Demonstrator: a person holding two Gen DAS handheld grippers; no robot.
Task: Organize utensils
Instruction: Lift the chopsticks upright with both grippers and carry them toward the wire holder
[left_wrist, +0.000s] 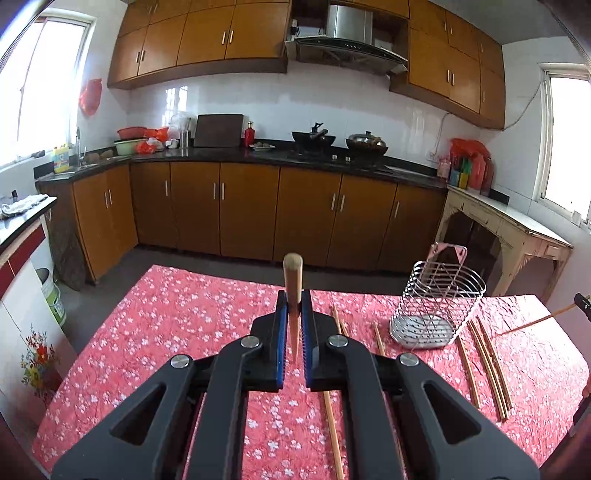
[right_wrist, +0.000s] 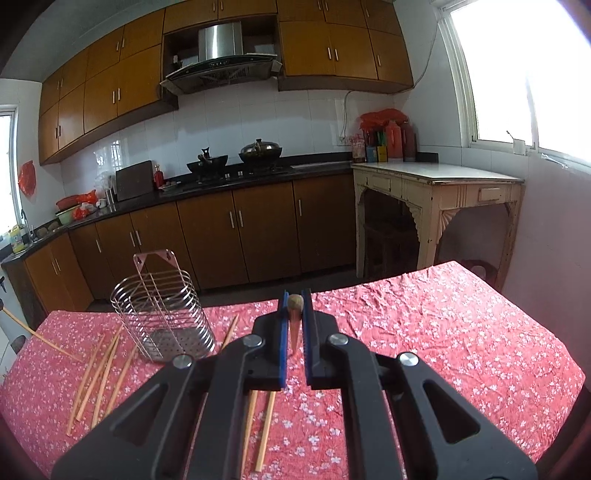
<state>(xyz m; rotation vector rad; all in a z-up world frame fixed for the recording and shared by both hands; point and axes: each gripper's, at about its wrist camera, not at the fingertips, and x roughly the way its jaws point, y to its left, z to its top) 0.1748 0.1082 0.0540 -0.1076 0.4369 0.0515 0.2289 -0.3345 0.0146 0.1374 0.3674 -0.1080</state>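
Your left gripper (left_wrist: 294, 314) and right gripper (right_wrist: 294, 314) each pinch one chopstick (left_wrist: 293, 280); the wire holder (left_wrist: 437, 306) stands empty; many loose chopsticks (right_wrist: 99, 365) remain on the tablecloth (right_wrist: 443, 332).

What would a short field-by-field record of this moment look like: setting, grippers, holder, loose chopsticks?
setting: table under a red floral tablecloth in a kitchen
left gripper: jaws shut on a tapered wooden chopstick, its thick end pointing away from the camera
right gripper: jaws shut on a second wooden chopstick
holder: silver wire utensil basket, upright, nothing inside
loose chopsticks: several wooden ones flat on the cloth around the basket
stage: none in the basket yet
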